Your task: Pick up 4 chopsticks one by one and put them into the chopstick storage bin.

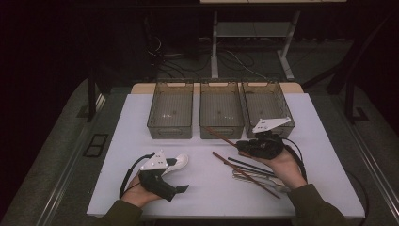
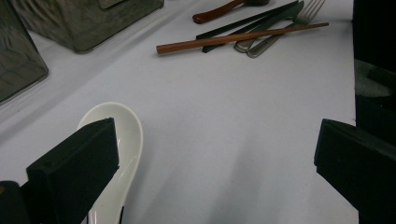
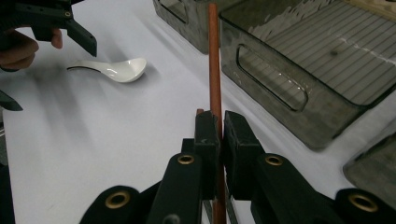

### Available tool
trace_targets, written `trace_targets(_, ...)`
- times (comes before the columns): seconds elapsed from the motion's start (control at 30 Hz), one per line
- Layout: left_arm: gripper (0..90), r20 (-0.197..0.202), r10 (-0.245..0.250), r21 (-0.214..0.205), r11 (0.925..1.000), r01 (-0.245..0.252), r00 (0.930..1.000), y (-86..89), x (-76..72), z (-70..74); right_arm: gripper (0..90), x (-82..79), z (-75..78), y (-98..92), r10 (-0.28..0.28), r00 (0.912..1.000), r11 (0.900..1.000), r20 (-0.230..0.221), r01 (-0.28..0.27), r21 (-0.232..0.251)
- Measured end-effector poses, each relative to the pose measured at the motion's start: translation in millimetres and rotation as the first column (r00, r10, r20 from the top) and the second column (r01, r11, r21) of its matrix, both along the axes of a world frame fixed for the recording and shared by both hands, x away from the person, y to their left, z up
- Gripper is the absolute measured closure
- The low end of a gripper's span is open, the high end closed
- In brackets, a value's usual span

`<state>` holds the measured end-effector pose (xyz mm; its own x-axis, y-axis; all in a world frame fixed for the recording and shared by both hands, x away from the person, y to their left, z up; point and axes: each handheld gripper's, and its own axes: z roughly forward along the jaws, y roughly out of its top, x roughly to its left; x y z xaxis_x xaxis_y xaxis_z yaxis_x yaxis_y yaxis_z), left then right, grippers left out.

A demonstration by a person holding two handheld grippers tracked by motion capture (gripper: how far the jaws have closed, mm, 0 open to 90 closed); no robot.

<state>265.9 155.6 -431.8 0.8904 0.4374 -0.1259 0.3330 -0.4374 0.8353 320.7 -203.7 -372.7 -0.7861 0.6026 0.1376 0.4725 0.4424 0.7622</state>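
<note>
My right gripper (image 3: 217,133) has its jaws pinched tight on a brown chopstick (image 3: 214,60), which runs up between the pads and points toward the gap between two of the smoky plastic bins (image 3: 299,70). In the high view that right gripper (image 1: 244,145) sits just in front of the middle and right bins, with the chopstick (image 1: 221,136) slanting up and to the left from it toward the middle bin (image 1: 221,129), lifted off the table (image 1: 202,188). My left gripper (image 2: 215,158) has its jaws spread wide with nothing between them, hanging low over the white table; the white ceramic spoon (image 2: 123,140) lies on the table just beside and partly behind its left jaw. Farther off, the second brown chopstick (image 2: 243,38) lies flat on the table across a pair of black chopsticks (image 2: 247,23) and a metal fork (image 2: 289,21). Three bins stand in a row along the far edge of the table.
</note>
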Motion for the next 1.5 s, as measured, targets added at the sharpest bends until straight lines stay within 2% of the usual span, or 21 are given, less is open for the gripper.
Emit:
trace_targets(0.17,0.0,-0.005,0.007,-0.010,0.9999,-0.007,1.0000,-0.2,-0.3,-0.1,84.6,4.3,3.5,6.5,0.001,0.9999,1.0000,0.015,-0.001,0.001)
trace_targets(0.33,0.0,-0.004,0.008,-0.010,0.9999,-0.008,1.0000,0.0,-0.8,0.4,84.6,10.3,5.6,12.6,-0.005,0.9999,0.9998,0.013,0.004,0.021)
trace_targets(0.57,0.0,0.004,0.003,-0.010,0.9999,-0.003,1.0000,0.8,-0.2,0.6,84.5,19.5,10.4,23.9,-0.007,0.9999,0.9998,0.015,0.007,0.021)
trace_targets(1.03,0.0,0.003,0.004,-0.010,0.9999,-0.004,1.0000,0.9,-0.4,1.1,84.5,38.0,27.4,45.2,-0.020,0.9996,0.9998,0.019,0.020,0.002)
trace_targets(1.5,0.0,0.001,0.004,-0.013,0.9999,-0.004,1.0000,1.1,-0.5,1.6,84.5,61.3,40.2,66.1,-0.043,0.9989,0.9981,0.017,0.043,-0.044)
